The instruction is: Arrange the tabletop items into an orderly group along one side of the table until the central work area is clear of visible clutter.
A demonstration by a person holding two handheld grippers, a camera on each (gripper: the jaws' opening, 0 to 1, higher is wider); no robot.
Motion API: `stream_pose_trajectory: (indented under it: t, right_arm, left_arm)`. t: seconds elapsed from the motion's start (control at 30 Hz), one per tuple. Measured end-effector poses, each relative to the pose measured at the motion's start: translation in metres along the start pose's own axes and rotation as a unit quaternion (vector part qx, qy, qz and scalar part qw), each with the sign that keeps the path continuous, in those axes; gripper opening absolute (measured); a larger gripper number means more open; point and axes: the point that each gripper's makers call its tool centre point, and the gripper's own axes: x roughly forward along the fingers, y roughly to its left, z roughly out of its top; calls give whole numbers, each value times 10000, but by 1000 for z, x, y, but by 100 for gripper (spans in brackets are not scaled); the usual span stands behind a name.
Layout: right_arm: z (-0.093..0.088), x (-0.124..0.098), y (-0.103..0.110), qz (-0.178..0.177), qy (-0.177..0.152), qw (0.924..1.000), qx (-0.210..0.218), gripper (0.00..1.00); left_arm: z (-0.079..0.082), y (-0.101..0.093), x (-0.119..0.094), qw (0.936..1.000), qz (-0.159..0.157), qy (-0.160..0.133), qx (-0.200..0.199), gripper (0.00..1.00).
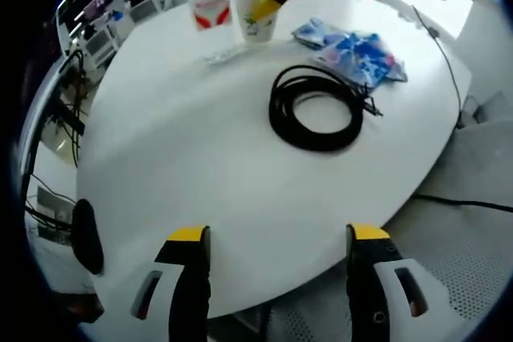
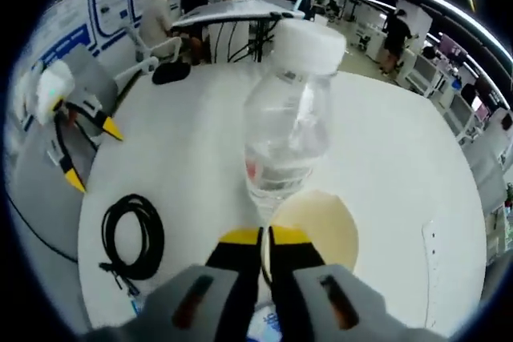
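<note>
Now right gripper (image 2: 265,235) is pinching cup (image 2: 319,226) rim by bottle (image 2: 287,118) at tabletop (image 1: 184,166) far edge; left gripper (image 1: 278,234) hanging wide, empty. Next prob: cable (image 1: 315,108) and packets (image 1: 353,54) need shifting over w/ them.

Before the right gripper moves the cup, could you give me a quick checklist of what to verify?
1. Right gripper jaws closed on the cup rim: ok.
2. Cup upright: ok.
3. Bottle clear of the cup: not ok, it stands right against it.
4. Bottle capped: ok.
5. Left gripper open and away from the items: ok.
6. Cable and blue packet out of the cup's way: cannot tell.
</note>
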Motion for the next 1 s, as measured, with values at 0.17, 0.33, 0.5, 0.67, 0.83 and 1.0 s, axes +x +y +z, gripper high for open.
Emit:
stream_pose_trajectory:
  t: [0.17, 0.33, 0.5, 0.67, 0.83, 1.0]
  right_arm:
    - [-3, 5, 1, 33, 54, 9999, -149, 0]
    - [-2, 6, 1, 70, 20, 9998, -210, 0]
    - [-3, 6, 4, 113, 50, 9997, -231, 0]
    - [-2, 5, 5, 98, 43, 9994, -324, 0]
    - [-3, 5, 4, 73, 58, 9994, -325, 0]
    - [-3, 5, 2, -1, 75, 9999, -132, 4]
  left_arm:
    - [0, 1, 0, 10000, 12, -3, -13, 65]
    - [0, 1, 0, 10000, 15, -15, -64, 65]
    - [0, 1, -1, 10000, 19, -1, -50, 65]
    - [0, 1, -1, 10000, 24, 5, -48, 65]
    - [0, 2, -2, 10000, 42, -11, -78, 65]
    - [-2, 3, -2, 10000, 45, 17, -76, 65]
